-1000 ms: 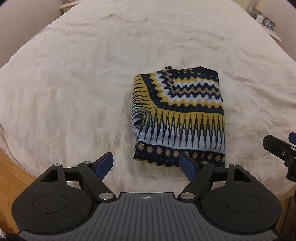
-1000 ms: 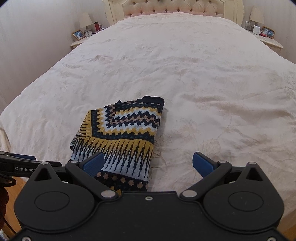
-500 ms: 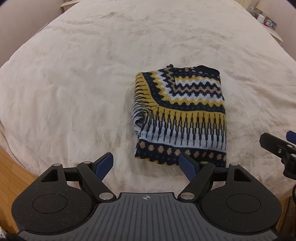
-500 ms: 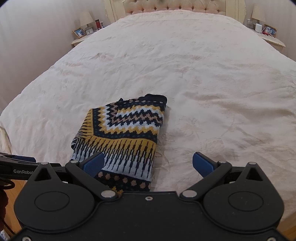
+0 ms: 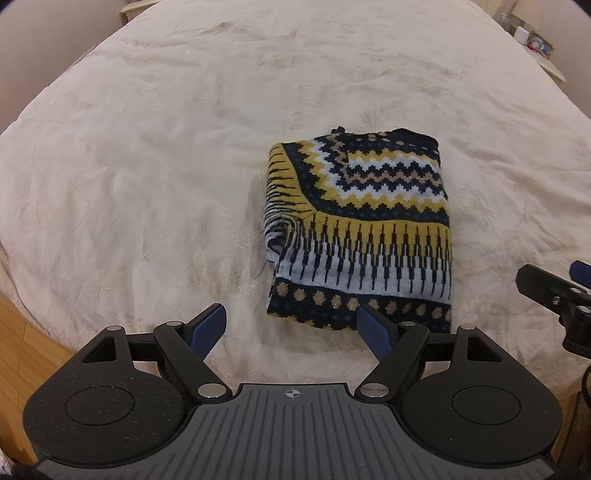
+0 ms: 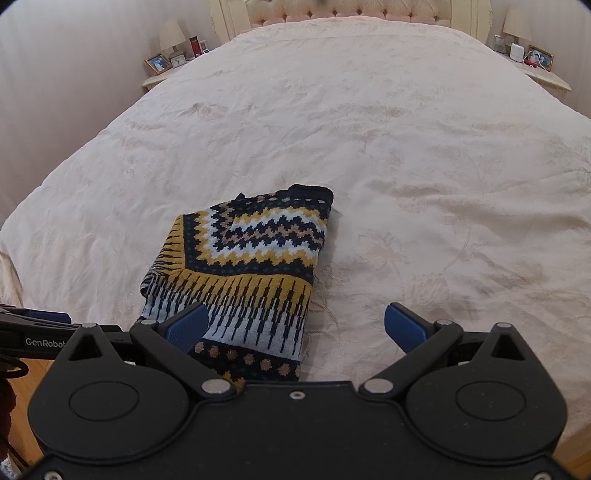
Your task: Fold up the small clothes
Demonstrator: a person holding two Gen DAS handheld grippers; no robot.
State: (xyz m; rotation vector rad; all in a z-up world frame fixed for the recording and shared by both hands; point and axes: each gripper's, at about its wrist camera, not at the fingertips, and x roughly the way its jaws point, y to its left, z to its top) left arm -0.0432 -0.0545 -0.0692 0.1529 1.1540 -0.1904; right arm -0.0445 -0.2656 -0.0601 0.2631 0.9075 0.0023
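Observation:
A small knitted sweater [image 5: 360,229] in navy, yellow and white zigzags lies folded into a compact rectangle on the cream bedspread [image 5: 147,147]. My left gripper [image 5: 291,326] hovers just in front of its near edge, open and empty, its right pad over the near hem. In the right wrist view the same sweater [image 6: 243,273] lies left of centre. The right gripper [image 6: 295,325] is open and empty, its left pad over the sweater's near part. The right gripper's finger [image 5: 554,291] shows at the right edge of the left wrist view.
The bed is large; its bedspread [image 6: 406,147] stretches back to a tufted headboard [image 6: 351,7]. Nightstands with lamps and photo frames stand at the far left [image 6: 166,62] and far right [image 6: 532,59]. Wooden floor [image 5: 22,339] shows past the bed's near edge.
The views have shifted only slightly; the sweater and both open grippers stay as they were.

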